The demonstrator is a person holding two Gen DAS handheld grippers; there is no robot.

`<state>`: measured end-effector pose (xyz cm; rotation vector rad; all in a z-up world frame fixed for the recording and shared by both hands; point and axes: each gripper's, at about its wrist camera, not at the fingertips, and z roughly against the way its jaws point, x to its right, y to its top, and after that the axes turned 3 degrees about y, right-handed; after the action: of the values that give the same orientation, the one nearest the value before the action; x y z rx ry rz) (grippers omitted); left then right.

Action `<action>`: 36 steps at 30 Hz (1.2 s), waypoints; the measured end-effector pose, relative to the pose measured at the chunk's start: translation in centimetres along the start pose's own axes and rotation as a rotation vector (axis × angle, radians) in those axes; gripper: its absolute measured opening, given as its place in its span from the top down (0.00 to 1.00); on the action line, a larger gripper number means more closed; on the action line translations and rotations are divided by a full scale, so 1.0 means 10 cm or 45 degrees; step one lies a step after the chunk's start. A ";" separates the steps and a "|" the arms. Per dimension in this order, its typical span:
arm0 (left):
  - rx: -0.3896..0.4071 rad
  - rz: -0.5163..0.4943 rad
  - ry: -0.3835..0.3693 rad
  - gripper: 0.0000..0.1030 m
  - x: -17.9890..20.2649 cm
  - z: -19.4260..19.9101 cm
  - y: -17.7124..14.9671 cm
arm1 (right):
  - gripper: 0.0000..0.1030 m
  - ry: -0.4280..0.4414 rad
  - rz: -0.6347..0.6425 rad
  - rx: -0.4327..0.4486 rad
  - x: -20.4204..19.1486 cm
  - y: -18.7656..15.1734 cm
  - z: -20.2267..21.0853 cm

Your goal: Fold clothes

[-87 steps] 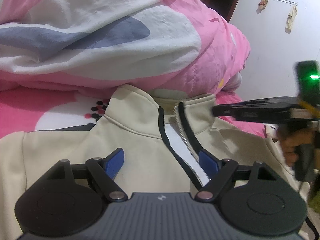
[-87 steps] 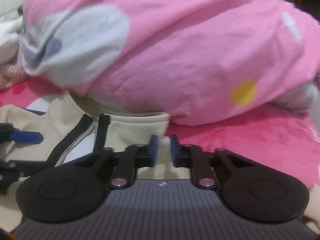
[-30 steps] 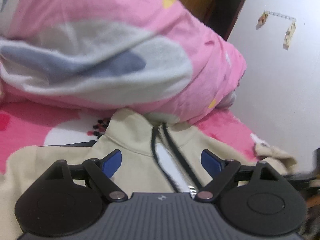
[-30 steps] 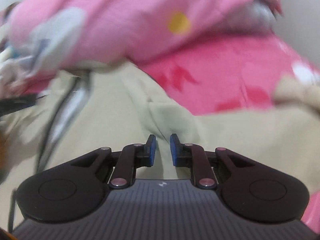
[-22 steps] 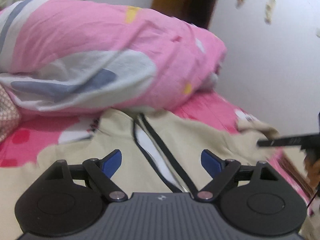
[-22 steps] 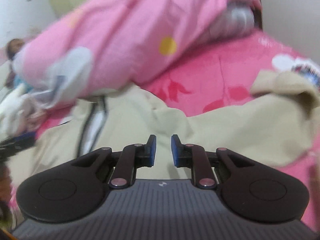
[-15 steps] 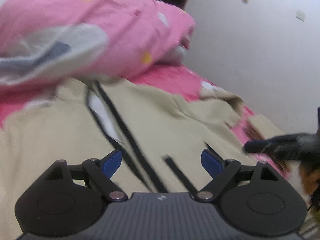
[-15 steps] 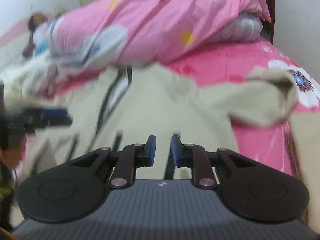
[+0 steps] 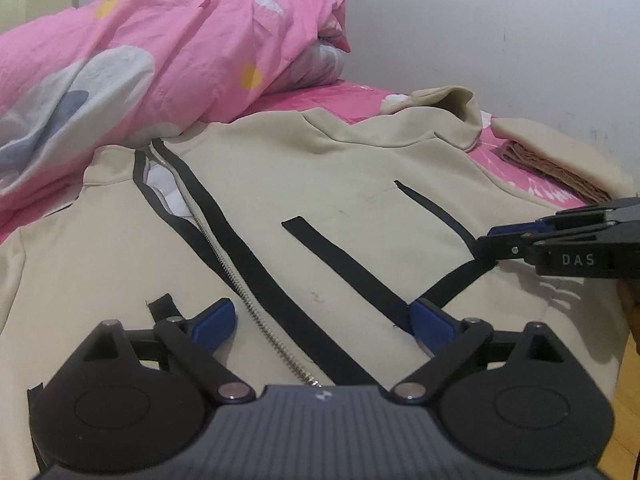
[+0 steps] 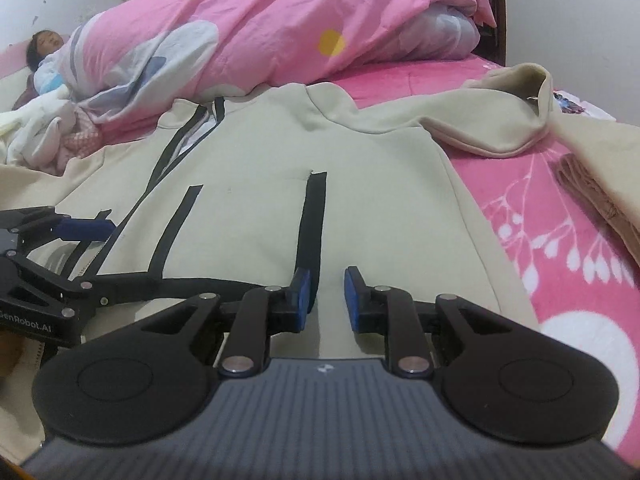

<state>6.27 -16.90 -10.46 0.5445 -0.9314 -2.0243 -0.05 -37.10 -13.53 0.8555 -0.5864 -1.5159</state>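
Beige jacket [image 9: 320, 184] flat, zip part-open, left tongs [image 9: 324, 322] widening, right tongs [image 10: 325, 294] parting, both empty

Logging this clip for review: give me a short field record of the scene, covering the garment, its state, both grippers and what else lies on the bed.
garment: beige zip jacket with black stripes
state: spread flat, front up, zip partly open at the collar, not yet folded
sleeve: one sleeve bunched beside the body
left gripper: wide, opening, above the lower zip, nothing gripped
right gripper: narrow gap, opening, nothing between the fingers, beside a black stripe
surface: pink bedsheet
other: pink quilt behind the collar; folded beige cloth at the bed's edge
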 end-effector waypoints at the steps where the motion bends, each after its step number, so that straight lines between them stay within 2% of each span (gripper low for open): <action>1: -0.002 0.010 -0.009 0.06 -0.01 0.01 0.00 | 0.82 -0.001 0.000 0.000 0.00 0.00 0.00; 8: 0.000 0.030 -0.031 0.03 -0.03 0.00 0.00 | 0.82 -0.026 0.026 -0.031 -0.04 0.05 0.01; 9: 0.000 0.032 -0.033 0.03 -0.04 0.00 0.00 | 0.77 -0.035 0.030 -0.050 -0.05 0.09 0.03; 10: 0.001 0.039 -0.039 0.03 -0.05 0.00 0.00 | 0.68 -0.043 0.013 -0.068 -0.06 0.13 0.08; 12: 0.002 0.053 -0.050 0.03 -0.08 0.00 0.01 | 0.60 -0.034 -0.049 -0.058 -0.08 0.17 0.26; 15: -0.010 0.081 -0.063 0.03 -0.11 0.03 0.03 | 0.57 0.079 -0.219 -0.011 -0.07 0.08 0.65; 18: -0.040 0.130 -0.110 0.05 -0.16 0.15 0.04 | 0.57 0.192 -0.510 0.013 0.01 -0.17 1.01; 22: -0.077 0.186 -0.266 0.06 -0.26 0.50 -0.05 | 0.57 0.276 -0.881 0.051 0.13 -0.60 1.28; 25: -0.108 0.224 -0.360 0.06 -0.23 0.78 -0.18 | 0.57 0.300 -1.023 0.069 0.19 -0.83 1.30; 28: -0.157 0.294 -0.411 0.17 -0.17 0.94 -0.35 | 0.57 0.313 -1.106 0.091 0.23 -0.92 1.26; 31: -0.180 0.341 -0.418 0.29 -0.07 1.00 -0.51 | 0.60 0.319 -1.173 0.113 0.29 -0.99 1.24; 34: -0.145 0.289 -0.373 0.33 0.08 1.08 -0.60 | 0.61 0.309 -1.211 0.117 0.33 -1.05 1.24; 36: -0.148 0.242 -0.375 0.44 0.18 1.12 -0.61 | 0.61 0.309 -1.227 0.110 0.35 -1.10 1.23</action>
<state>-5.08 -11.32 -8.21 0.0902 -0.9894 -2.0001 -16.44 -40.51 -15.38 1.4853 -0.0227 -2.1925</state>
